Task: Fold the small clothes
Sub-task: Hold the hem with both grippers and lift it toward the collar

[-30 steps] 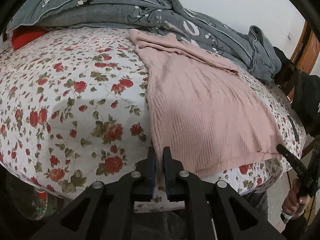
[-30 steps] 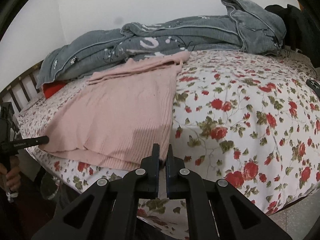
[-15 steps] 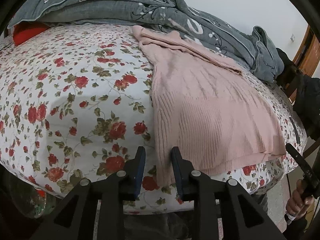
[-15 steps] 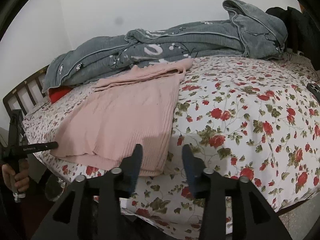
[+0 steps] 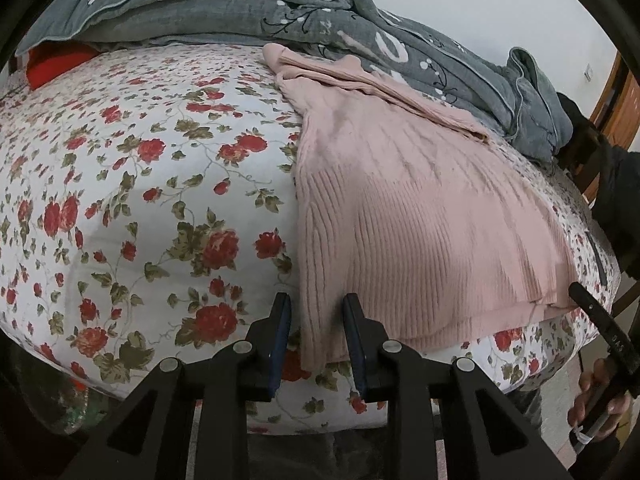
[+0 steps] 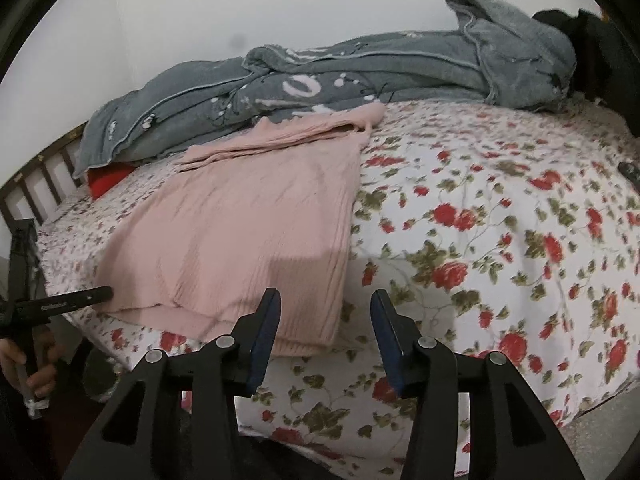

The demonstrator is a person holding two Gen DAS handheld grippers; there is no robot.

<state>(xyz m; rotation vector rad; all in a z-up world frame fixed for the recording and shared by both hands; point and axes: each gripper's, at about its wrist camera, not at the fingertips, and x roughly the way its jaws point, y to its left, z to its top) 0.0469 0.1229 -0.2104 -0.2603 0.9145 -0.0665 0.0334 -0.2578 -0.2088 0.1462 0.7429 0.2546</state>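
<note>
I have the pink sweater (image 5: 412,220) lying flat on the floral bed sheet (image 5: 132,184), its ribbed hem along the near edge of the bed and its top end up against the grey blanket (image 5: 248,4) bunched along the far edge. My left gripper (image 5: 316,304) sits at one near corner of the hem, its jaws parted a little; the corner of the knit shows in the gap, but the pads are not pressing on it. My right gripper (image 6: 325,300) is at the other near corner, jaws spread wider, with the sweater's corner showing between them and nothing gripped. A red cloth (image 5: 56,62) peeks from under the blanket at the bed's far corner. From the right wrist view the sheet there looks slightly blurred
</note>
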